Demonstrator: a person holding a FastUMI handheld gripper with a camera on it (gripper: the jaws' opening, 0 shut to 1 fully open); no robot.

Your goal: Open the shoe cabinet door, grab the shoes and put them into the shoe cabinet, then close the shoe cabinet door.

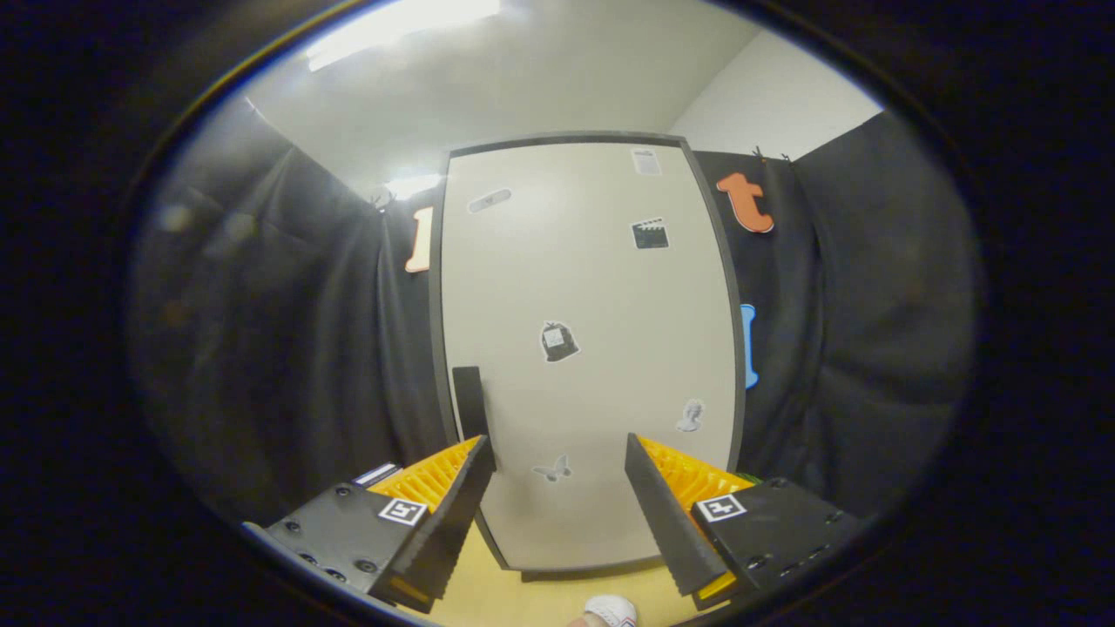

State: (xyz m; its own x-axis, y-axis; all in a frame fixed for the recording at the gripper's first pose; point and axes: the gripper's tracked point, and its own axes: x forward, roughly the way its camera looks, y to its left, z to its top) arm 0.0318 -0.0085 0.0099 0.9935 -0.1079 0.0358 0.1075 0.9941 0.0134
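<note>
While the gripper (pixel 560 461) is held with its two fingers spread wide and nothing between them, the shoe cabinet (pixel 588 348) is seen straight ahead, standing upright against the black cloth wall. Its pale door (pixel 601 296) is closed flush inside the dark frame, and a dark vertical handle (pixel 469 401) is set near the door's left edge, just beyond the tip of the left finger (pixel 453 514); whether that tip touches the handle cannot be told. Several small stickers (pixel 558 340) are scattered over the door face. The right finger (pixel 666 514) is seen before the door's lower right part. On the light wooden floor (pixel 488 596), near the camera and between the fingers, the toe of a white shoe (pixel 611 610) is seen.
</note>
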